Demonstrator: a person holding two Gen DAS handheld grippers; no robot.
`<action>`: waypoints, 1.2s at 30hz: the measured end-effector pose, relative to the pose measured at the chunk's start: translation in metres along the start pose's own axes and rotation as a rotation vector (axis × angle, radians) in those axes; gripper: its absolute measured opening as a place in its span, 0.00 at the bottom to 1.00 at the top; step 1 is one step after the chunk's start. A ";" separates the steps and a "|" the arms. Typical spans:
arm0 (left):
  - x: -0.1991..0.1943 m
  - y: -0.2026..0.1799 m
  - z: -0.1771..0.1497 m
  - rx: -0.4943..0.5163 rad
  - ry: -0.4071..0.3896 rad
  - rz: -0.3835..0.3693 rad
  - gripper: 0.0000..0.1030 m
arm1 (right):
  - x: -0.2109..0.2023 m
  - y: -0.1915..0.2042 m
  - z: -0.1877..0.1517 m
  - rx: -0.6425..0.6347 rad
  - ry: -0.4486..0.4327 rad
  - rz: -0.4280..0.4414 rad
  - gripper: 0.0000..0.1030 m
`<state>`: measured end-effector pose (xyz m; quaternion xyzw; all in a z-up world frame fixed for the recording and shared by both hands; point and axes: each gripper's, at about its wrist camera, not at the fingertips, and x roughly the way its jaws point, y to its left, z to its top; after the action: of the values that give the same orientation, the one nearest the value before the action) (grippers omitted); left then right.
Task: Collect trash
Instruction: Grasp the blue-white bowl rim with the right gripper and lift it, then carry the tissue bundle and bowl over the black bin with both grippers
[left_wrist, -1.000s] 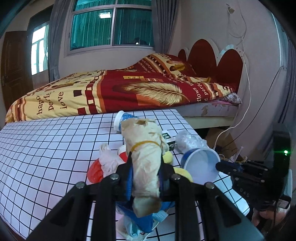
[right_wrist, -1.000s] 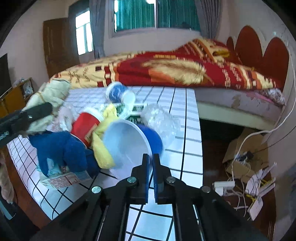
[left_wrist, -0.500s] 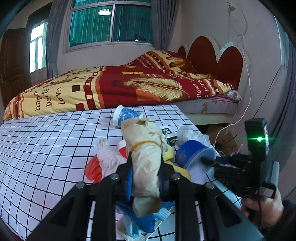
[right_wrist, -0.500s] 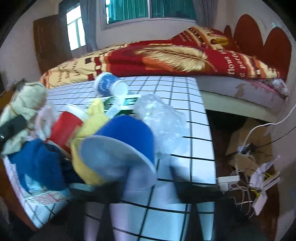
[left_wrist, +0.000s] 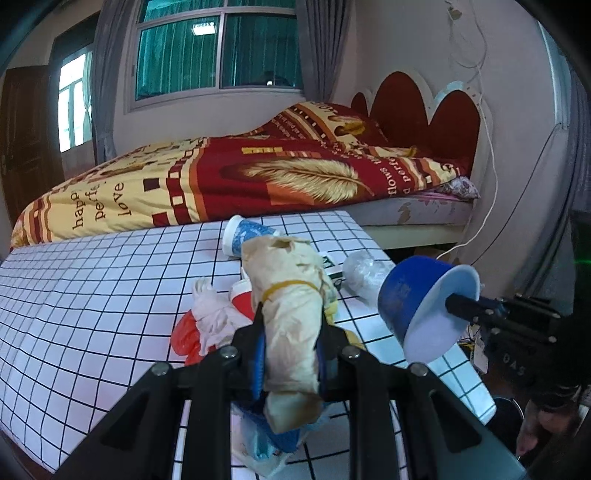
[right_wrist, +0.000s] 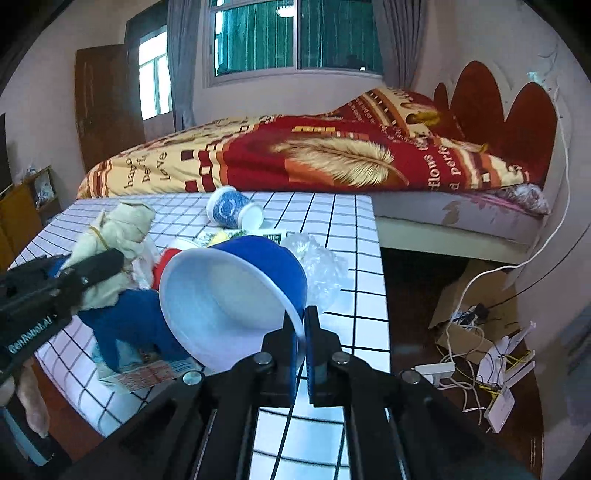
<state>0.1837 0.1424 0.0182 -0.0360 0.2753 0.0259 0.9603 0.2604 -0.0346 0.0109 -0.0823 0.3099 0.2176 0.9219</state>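
My left gripper (left_wrist: 291, 354) is shut on a tan paper bundle (left_wrist: 291, 310) bound with a yellow rubber band, held upright over the trash pile. My right gripper (right_wrist: 301, 332) is shut on the rim of a blue bowl (right_wrist: 229, 295) with a white inside, tilted and raised above the checked table (right_wrist: 332, 221). In the left wrist view that blue bowl (left_wrist: 410, 295) hangs at the right on the right gripper (left_wrist: 458, 304). Under them lie a blue patterned cup (right_wrist: 229, 208), a red cup (left_wrist: 245, 304), clear plastic wrap (right_wrist: 321, 266) and a blue bag (right_wrist: 129, 317).
A bed with a red and yellow blanket (right_wrist: 314, 155) stands behind the table. Right of the table edge the floor holds a cardboard box (right_wrist: 476, 295), cables and a power strip (right_wrist: 436, 369). A red bag with white tissue (left_wrist: 199, 325) lies left of the pile.
The right gripper went from shut and empty in front of the bowl to shut on its rim, and lifted the bowl off the table. The left gripper kept still with its bundle.
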 end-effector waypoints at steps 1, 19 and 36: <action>-0.005 -0.002 0.001 0.004 -0.006 -0.002 0.22 | -0.008 -0.001 0.001 0.003 -0.009 -0.002 0.04; -0.069 -0.067 -0.008 0.094 -0.047 -0.133 0.22 | -0.156 -0.054 -0.035 0.139 -0.108 -0.121 0.04; -0.089 -0.180 -0.048 0.227 0.009 -0.368 0.22 | -0.244 -0.150 -0.140 0.307 -0.042 -0.334 0.04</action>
<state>0.0956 -0.0439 0.0348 0.0226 0.2696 -0.1812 0.9455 0.0787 -0.2941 0.0503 0.0132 0.3023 0.0141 0.9530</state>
